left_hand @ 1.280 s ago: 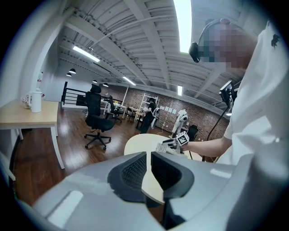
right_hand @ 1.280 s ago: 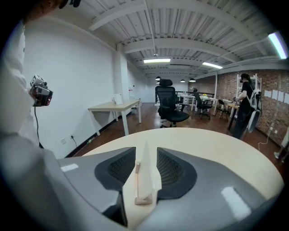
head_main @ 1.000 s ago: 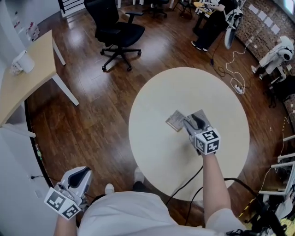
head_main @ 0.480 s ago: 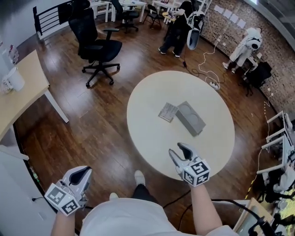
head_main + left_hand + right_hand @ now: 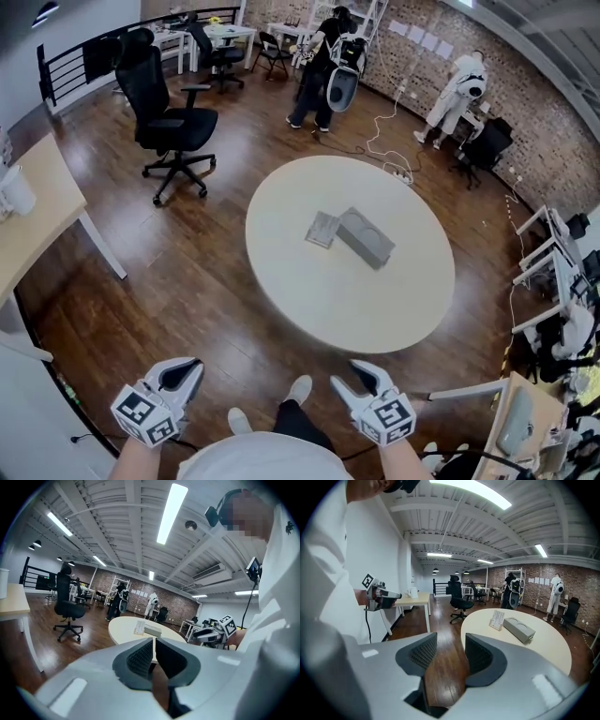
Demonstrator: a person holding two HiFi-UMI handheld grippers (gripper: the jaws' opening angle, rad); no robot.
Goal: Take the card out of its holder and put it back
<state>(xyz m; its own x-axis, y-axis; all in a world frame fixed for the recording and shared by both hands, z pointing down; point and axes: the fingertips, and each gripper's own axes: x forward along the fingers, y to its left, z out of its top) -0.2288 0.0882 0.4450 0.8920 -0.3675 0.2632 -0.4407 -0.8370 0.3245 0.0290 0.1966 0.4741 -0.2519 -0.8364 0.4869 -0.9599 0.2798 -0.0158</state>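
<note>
Your right gripper [image 5: 451,639] hangs low in front of you, short of the round table [image 5: 403,309]. Its jaws stand apart, with nothing between them but the wooden floor [image 5: 440,667] beyond. Your left gripper [image 5: 153,643] hangs level with it on your other side, well apart from it. Its pads are drawn almost together, only a thin slit showing, and they hold nothing.

The card [image 5: 322,229] and the grey holder [image 5: 366,236] sit near the middle of the table, well ahead of both grippers and out past their jaw tips. From the right gripper they lie forward and a little to the right. From the left gripper they lie nearly straight over the jaws. The card is at the end of the holder nearer your left gripper, touching it or just beside it — you cannot tell from here whether it is seated in a slot or only leaning there.

Farther ahead of the left gripper, a black office chair [image 5: 169,127] stands on the floor, and a light wooden desk [image 5: 37,225] is off to that gripper's left.
</note>
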